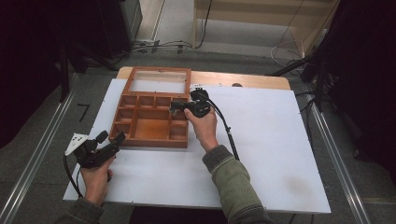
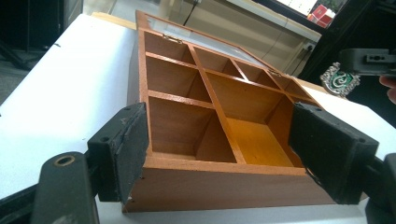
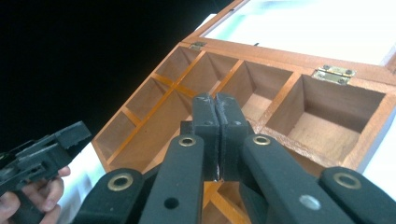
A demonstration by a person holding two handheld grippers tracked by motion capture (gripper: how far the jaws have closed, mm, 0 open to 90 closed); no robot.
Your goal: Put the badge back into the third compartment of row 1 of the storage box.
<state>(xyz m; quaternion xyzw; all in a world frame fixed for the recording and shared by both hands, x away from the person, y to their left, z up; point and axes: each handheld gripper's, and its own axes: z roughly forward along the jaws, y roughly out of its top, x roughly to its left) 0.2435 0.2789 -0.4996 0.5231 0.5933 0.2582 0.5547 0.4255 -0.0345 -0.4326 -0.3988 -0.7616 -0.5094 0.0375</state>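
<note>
Writing is not legible anywhere on the wooden box (image 1: 150, 128); the single piece of marking that can be made out is a green-and-silver crest badge (image 2: 340, 80), seen in the left gripper view just beneath the dark tip of the right tongs, its lettering too small to be read. The box is placed on the white worktop (image 1: 261, 154), toward the far left part of it, with its glass-paned lid (image 1: 159, 80) laid open behind it and two brass hinges (image 3: 334, 74) joining lid and body. The inside is divided into small compartments around one larger one, and all that can be seen of them is bare wood. The right tongs (image 1: 173, 109) are held over the right part of the box, and in the right gripper view their jaws are pressed flat together; whether the badge is pinched between them cannot be told, since the tips are hidden behind the jaws themselves. The left tongs (image 1: 111, 138) are held at the near left corner of the box, jaws set wide apart, with the near wall framed between them but not touched. The bottom edge of the box is cut off in the left gripper view, and the surroundings beyond the worktop are lost in darkness.
</note>
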